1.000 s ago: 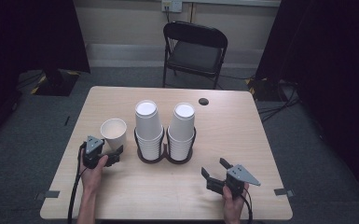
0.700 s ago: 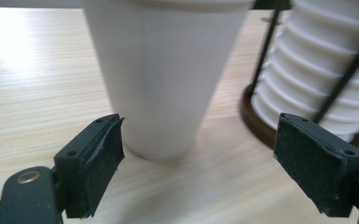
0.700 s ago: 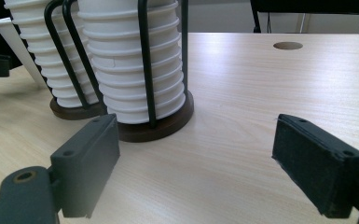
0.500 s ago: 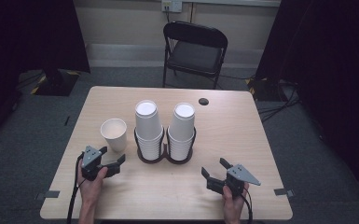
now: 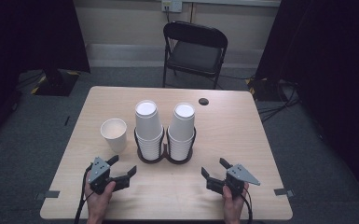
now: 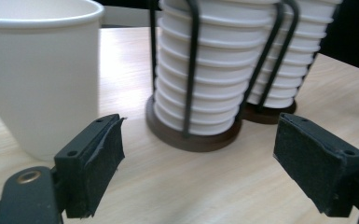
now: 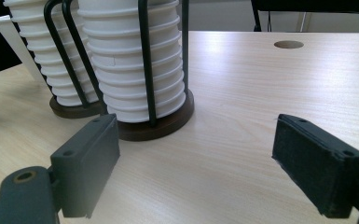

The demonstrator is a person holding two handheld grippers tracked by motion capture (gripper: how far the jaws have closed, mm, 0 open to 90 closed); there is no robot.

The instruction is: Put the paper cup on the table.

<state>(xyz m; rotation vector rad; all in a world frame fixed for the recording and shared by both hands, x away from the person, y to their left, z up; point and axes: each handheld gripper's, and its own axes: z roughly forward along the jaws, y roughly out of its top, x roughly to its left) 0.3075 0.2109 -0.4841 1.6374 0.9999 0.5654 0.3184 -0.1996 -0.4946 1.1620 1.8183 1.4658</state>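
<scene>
Between the two black padded jaws of the left gripper (image 6: 200,154) nothing is sitting: they're standing apart, released, over bare tabletop near the front edge. Just ahead & to the left in the left gripper view, a single white paper cup (image 6: 39,74) is standing upright, mouth up, close to the left pad but not touching it. In the high view the left gripper (image 5: 122,169) is hovering near the table's front-left, w/ the single white paper cup (image 5: 113,134) a bit beyond it, just beside the cup rack. Right gripper (image 7: 198,163) is likewise gaping, jaws wide w/ nothing between them, pointing toward the rack; in the high view the right gripper (image 5: 213,170) is sitting near the front-right. At table centre a dark wire two-slot cup holder w/ round bases (image 5: 164,157) is carrying two tall stacks of white paper cups (image 5: 148,126), upside down, side by side. All this is resting on a light wooden table (image 5: 242,140), w/ a small round cable hole (image 5: 203,101) near the far edge. Beyond it a black folding chair (image 5: 193,53) is standing on grey carpet.
</scene>
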